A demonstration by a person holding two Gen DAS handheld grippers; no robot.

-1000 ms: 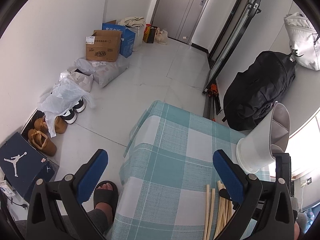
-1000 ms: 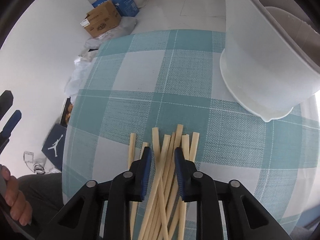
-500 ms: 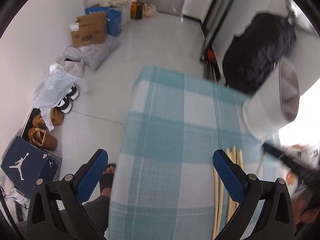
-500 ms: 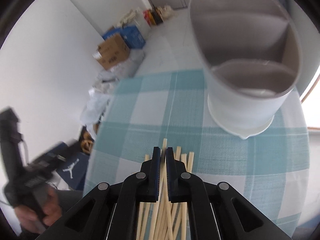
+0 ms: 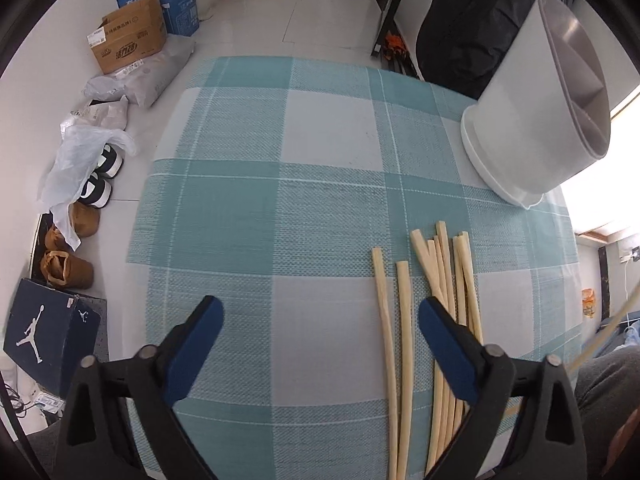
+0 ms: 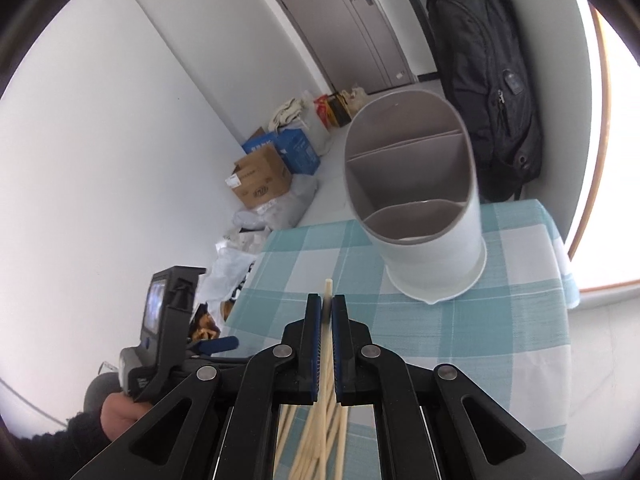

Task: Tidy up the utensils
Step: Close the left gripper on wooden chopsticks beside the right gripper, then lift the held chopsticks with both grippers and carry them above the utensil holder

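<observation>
Several pale wooden chopsticks (image 5: 444, 280) lie on the teal checked tablecloth (image 5: 280, 208). My left gripper (image 5: 320, 314) points steeply down over the cloth, its jaws wide and closing. Two chopsticks lie on the cloth below the gap, near the right finger, untouched. My right gripper (image 6: 327, 308) is shut on one chopstick (image 6: 328, 285), lifted off the pile (image 6: 316, 432). Its tip sticks out toward the white divided utensil holder (image 6: 420, 216), which stands upright on the far right of the table (image 5: 532, 112).
On the floor to the left of the table are a cardboard box (image 5: 128, 36), shoes (image 5: 68, 272) and a dark shoebox (image 5: 48, 332). A black backpack (image 6: 488, 92) hangs behind the holder. The cloth's left edge (image 5: 140, 248) drops to the floor.
The right gripper closed on one chopstick and rose, tilting up toward the holder. The left gripper tipped down over the cloth, came closer to the chopsticks, and its jaws narrowed slightly.
</observation>
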